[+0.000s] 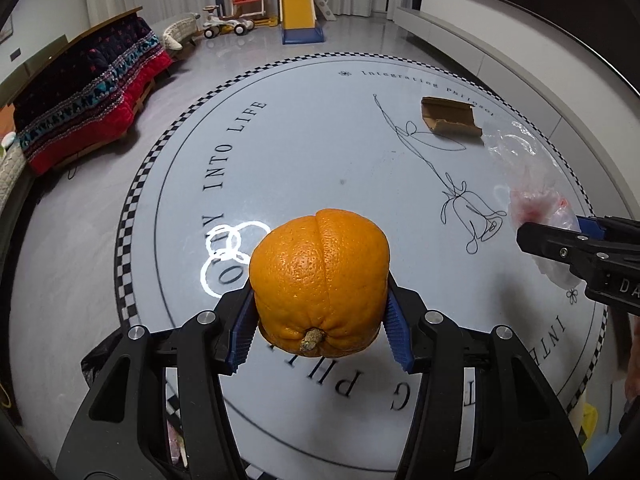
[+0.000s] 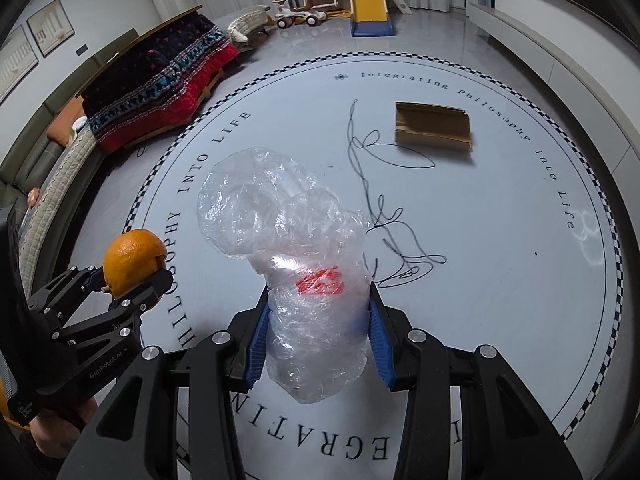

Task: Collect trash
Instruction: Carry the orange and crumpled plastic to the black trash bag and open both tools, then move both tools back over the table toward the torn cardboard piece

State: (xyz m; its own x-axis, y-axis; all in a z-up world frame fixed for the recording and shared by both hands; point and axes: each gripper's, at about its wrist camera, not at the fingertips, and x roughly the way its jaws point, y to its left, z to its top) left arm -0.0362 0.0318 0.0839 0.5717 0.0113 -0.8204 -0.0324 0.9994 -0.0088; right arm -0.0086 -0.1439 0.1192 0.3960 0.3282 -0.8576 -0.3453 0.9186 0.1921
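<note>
My left gripper (image 1: 320, 320) is shut on an orange (image 1: 320, 280), stem end toward the camera, held above the round white table (image 1: 300, 140). It also shows at the left of the right wrist view (image 2: 138, 276), with the orange (image 2: 132, 260) between its fingers. My right gripper (image 2: 318, 328) is shut on a crumpled clear plastic bag (image 2: 296, 240) with red print, held above the table (image 2: 500, 280). In the left wrist view the bag (image 1: 532, 184) hangs from the right gripper (image 1: 532, 240) at the right edge. A torn piece of brown cardboard (image 1: 450, 116) (image 2: 432, 124) lies on the far side of the table.
The table has a checkered rim and black lettering. A sofa with a red and dark quilt (image 1: 84, 92) stands at the left. A toy slide (image 1: 300, 8) and ride-on car stand at the back. A low white cabinet (image 1: 500, 48) runs along the right wall.
</note>
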